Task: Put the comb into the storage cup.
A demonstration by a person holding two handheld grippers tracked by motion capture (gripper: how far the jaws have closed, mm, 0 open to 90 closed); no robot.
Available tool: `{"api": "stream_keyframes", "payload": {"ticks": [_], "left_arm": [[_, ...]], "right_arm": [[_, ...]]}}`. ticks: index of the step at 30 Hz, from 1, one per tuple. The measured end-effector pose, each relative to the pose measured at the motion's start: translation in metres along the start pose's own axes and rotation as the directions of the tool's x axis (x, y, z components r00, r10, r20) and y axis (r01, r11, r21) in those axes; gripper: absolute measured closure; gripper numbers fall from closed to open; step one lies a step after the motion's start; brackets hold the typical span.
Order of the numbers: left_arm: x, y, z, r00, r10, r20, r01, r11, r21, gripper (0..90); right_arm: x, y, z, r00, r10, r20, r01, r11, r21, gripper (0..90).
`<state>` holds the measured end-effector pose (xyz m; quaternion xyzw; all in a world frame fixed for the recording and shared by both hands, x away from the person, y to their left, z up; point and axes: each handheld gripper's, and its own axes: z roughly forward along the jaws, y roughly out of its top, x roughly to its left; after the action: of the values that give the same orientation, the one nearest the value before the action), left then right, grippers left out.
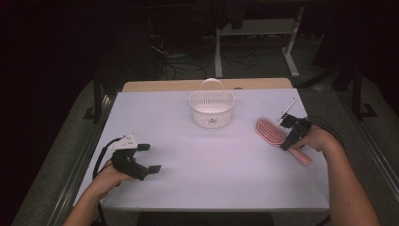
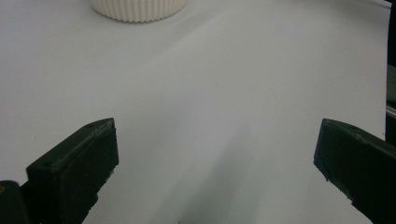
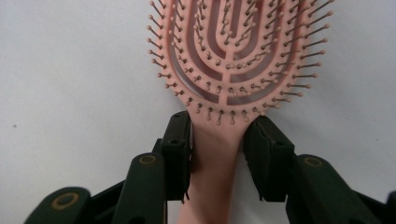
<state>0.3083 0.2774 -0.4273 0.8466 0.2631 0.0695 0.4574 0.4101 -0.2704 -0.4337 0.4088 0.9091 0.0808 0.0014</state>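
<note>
On the white table [image 1: 207, 155], we see the right gripper [image 3: 218, 140] clamp the neck of a pink hairbrush [image 3: 233, 56] at three o'clock of the white basket [image 1: 211, 109]; the left gripper [image 1: 149, 158] rests wide open.

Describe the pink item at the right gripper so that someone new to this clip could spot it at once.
On the white table, look right of the white basket, by the person's right hand. The hairbrush lies flat there, bristles up, its neck between the right gripper's jaws. It is the lone pink thing.
</note>
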Motion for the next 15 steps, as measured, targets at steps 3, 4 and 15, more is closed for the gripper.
{"api": "stream_keyframes", "payload": {"ticks": [3, 4, 15], "left_arm": [[-0.0001, 0.0, 0.0001, 1.0, 0.001, 0.0, -0.001, 1.0, 0.0, 0.0], [-0.0001, 0.0, 0.0002, 1.0, 0.001, 0.0, -0.001, 1.0, 0.001, 0.0], [-0.0003, 0.0, 0.0002, 1.0, 0.002, 0.0, -0.002, 1.0, 0.002, 0.0]], "right_arm": [[0.0001, 0.0002, 0.0002, 1.0, -0.002, 0.001, 0.002, 1.0, 0.001, 61.3], [0.0, 0.0001, 0.0002, 1.0, -0.002, 0.001, 0.002, 1.0, 0.001, 61.4], [-0.0006, 0.0018, 0.0003, 0.9997, 0.026, 0.002, -0.026, 1.0, 0.017, 64.9]]}}
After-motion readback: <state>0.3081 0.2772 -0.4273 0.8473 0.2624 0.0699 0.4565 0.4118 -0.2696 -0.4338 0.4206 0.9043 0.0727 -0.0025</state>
